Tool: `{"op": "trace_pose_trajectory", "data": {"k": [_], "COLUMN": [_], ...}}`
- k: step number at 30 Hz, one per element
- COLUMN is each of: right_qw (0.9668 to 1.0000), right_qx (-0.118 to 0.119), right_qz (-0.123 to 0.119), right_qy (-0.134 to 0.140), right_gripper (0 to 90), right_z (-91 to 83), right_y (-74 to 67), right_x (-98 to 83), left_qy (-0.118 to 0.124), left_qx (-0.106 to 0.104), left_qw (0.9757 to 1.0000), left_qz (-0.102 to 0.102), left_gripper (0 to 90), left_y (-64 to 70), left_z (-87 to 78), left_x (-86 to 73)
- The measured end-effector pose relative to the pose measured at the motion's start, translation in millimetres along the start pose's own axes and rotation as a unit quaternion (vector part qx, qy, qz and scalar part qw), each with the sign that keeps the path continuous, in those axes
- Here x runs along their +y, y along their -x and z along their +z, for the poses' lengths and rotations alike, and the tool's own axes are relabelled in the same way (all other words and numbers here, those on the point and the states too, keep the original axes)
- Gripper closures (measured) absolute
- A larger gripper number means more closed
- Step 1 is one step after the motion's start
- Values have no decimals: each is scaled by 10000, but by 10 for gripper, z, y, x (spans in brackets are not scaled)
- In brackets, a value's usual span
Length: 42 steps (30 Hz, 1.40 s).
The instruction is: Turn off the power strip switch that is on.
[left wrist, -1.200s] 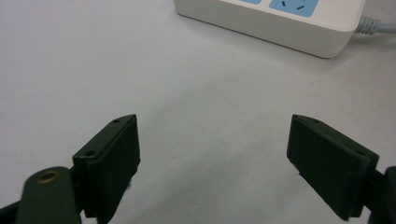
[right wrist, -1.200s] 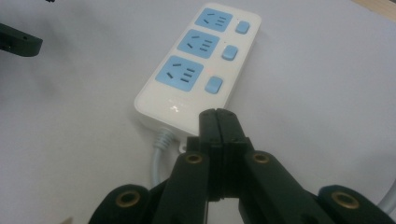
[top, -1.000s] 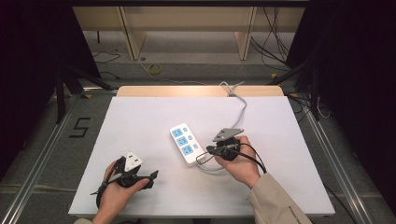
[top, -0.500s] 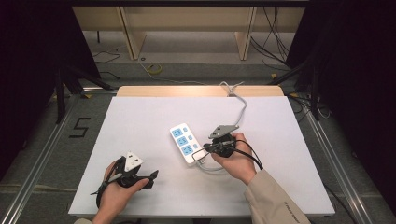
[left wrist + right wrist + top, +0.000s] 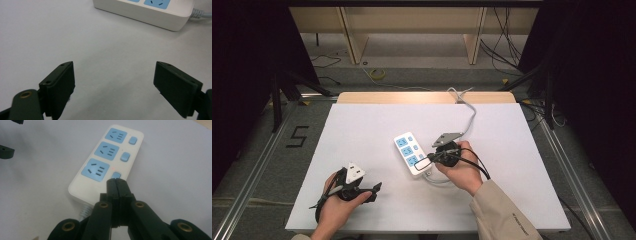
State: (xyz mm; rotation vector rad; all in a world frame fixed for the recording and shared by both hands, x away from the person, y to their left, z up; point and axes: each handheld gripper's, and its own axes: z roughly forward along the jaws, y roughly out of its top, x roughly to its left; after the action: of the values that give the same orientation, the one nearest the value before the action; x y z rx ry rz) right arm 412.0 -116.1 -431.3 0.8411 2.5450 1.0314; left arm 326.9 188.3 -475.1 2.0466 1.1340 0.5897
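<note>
1. Since the earlier frames, little has shifted: the right gripper point(image 5: 432, 159) has edged slightly toward the power strip point(image 5: 413, 155), while the left gripper point(image 5: 373, 191) has kept its place at the lower left of the table point(image 5: 362, 125).
2. At lower left in the high view, the left gripper rests on the table in the left hand point(image 5: 334, 207), well apart from the strip. In the left gripper view its jaws stand spread wide with bare table between them, and the strip's end lies at the upper right.
3. At centre, the white strip lies slanted on the table, with three blue sockets and three blue switches point(image 5: 124, 156); a small red light point(image 5: 113, 168) glows by the nearest switch point(image 5: 116, 175).
4. Right of centre, the right hand point(image 5: 459, 170) holds the right gripper at the strip's near end. Its jaws are pressed together with nothing between them, and the tips sit at the nearest switch.
5. At upper right, the strip's grey cable point(image 5: 469, 117) runs off the table's far edge.
</note>
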Motion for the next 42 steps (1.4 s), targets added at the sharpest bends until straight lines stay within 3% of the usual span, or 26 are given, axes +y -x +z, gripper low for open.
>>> {"op": "trace_pose_trajectory", "data": {"k": [42], "right_qw": [9996], "right_qx": [4], "right_qz": [-32], "right_qy": [-265], "right_gripper": [900], "right_z": [278], "right_y": [29], "right_x": [241], "left_qy": [-7], "left_qx": [-22], "left_qw": [10000], "left_qz": [28], "left_gripper": [170], "left_y": [1], "left_z": [8], "left_x": [3]}}
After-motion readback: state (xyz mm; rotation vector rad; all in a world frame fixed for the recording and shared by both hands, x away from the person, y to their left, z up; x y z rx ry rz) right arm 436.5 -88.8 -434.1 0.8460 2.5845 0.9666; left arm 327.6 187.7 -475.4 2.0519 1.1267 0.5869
